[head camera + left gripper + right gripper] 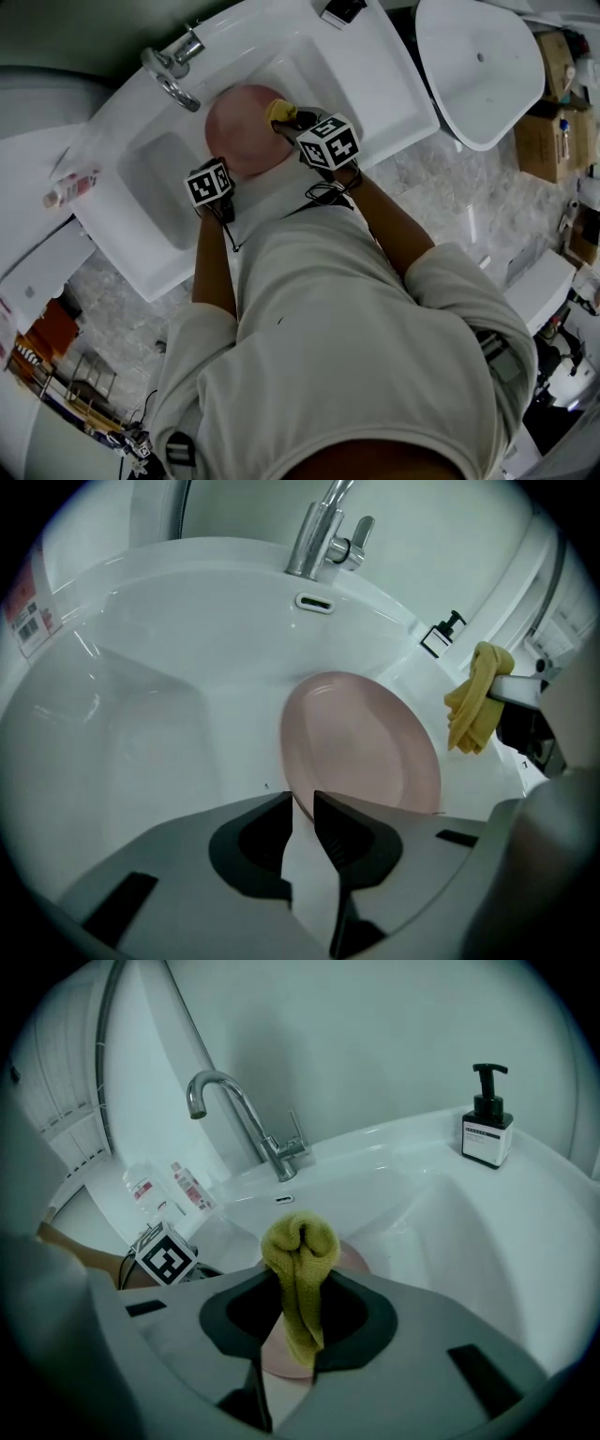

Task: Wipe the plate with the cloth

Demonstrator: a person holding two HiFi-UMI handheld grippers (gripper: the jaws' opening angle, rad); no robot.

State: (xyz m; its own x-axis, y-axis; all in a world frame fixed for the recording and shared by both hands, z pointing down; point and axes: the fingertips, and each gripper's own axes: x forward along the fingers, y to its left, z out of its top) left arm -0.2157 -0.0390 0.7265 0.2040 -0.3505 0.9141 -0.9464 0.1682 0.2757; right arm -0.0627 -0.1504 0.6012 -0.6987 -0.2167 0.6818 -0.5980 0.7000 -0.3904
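Observation:
A pink plate (244,131) stands tilted on its edge in the white sink (375,84). My left gripper (228,169) is shut on the plate's near rim. In the left gripper view the plate (366,742) rises from between the jaws of my left gripper (302,802). My right gripper (284,120) is shut on a yellow cloth (278,110) at the plate's far right edge. The cloth (476,697) hangs just right of the plate with a small gap. In the right gripper view the bunched cloth (300,1241) sticks up from my right gripper (300,1281), hiding most of the plate (354,1258).
A chrome faucet (172,70) stands at the sink's back, with a black-topped soap dispenser (487,1129) on the rim. Two clear bottles (164,1185) lie on the counter at the left. A second white basin (483,66) and cardboard boxes (553,122) are on the floor at the right.

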